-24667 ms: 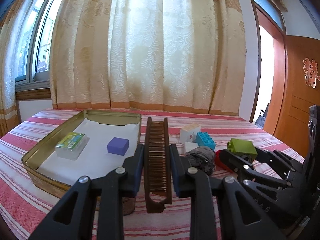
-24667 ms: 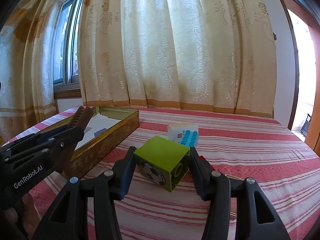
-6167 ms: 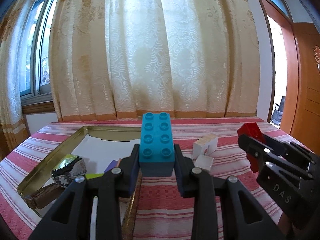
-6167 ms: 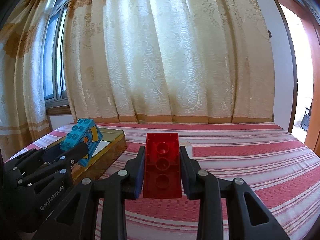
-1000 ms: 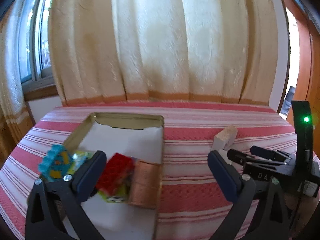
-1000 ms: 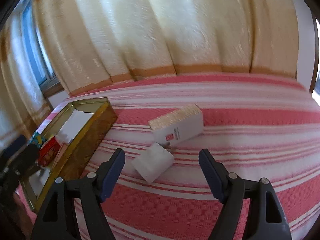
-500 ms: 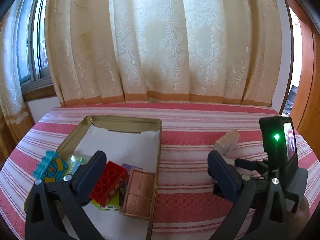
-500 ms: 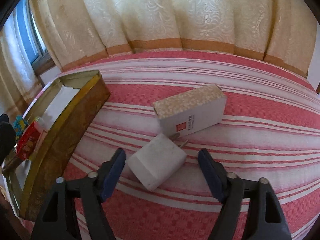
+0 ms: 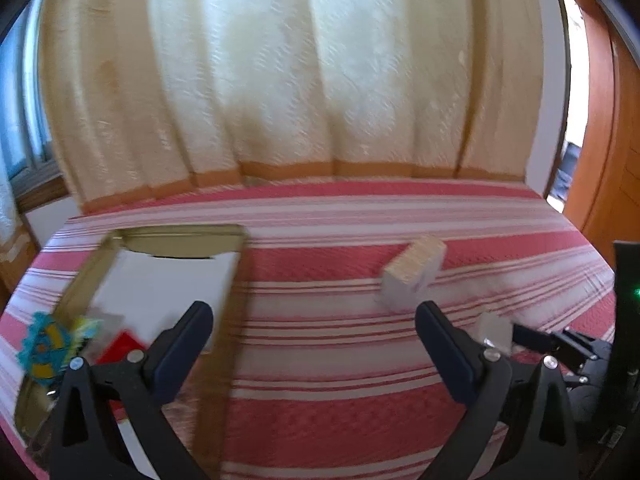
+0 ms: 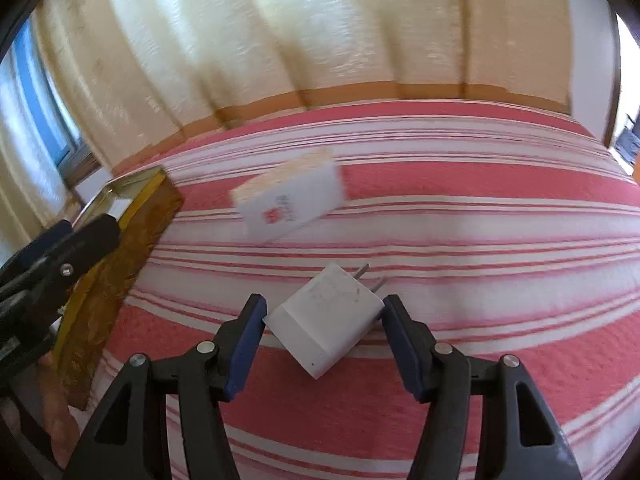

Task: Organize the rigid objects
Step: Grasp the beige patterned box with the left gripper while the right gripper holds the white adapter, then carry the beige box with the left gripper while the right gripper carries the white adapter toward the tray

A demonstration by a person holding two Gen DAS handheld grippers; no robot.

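A white plug adapter (image 10: pixel 326 317) lies on the striped cloth between the fingers of my right gripper (image 10: pixel 322 322), whose jaws stand close on both sides of it, still slightly apart. A white box with a cork-coloured top (image 10: pixel 290 200) lies beyond it, also in the left wrist view (image 9: pixel 412 270). My left gripper (image 9: pixel 314 344) is wide open and empty over the cloth, right of the gold tin tray (image 9: pixel 180 236). The tray holds a blue brick (image 9: pixel 42 346) and a red brick (image 9: pixel 120 348).
The tray's gold side wall (image 10: pixel 116 280) stands left of my right gripper. Curtains hang behind the table's far edge. A wooden door (image 9: pixel 612 160) is at the right. The left gripper (image 10: pixel 52 260) shows at the left of the right wrist view.
My right gripper has moved forward around the plug adapter and its jaws have narrowed on it. My left gripper has swung right, away from the tray, still open.
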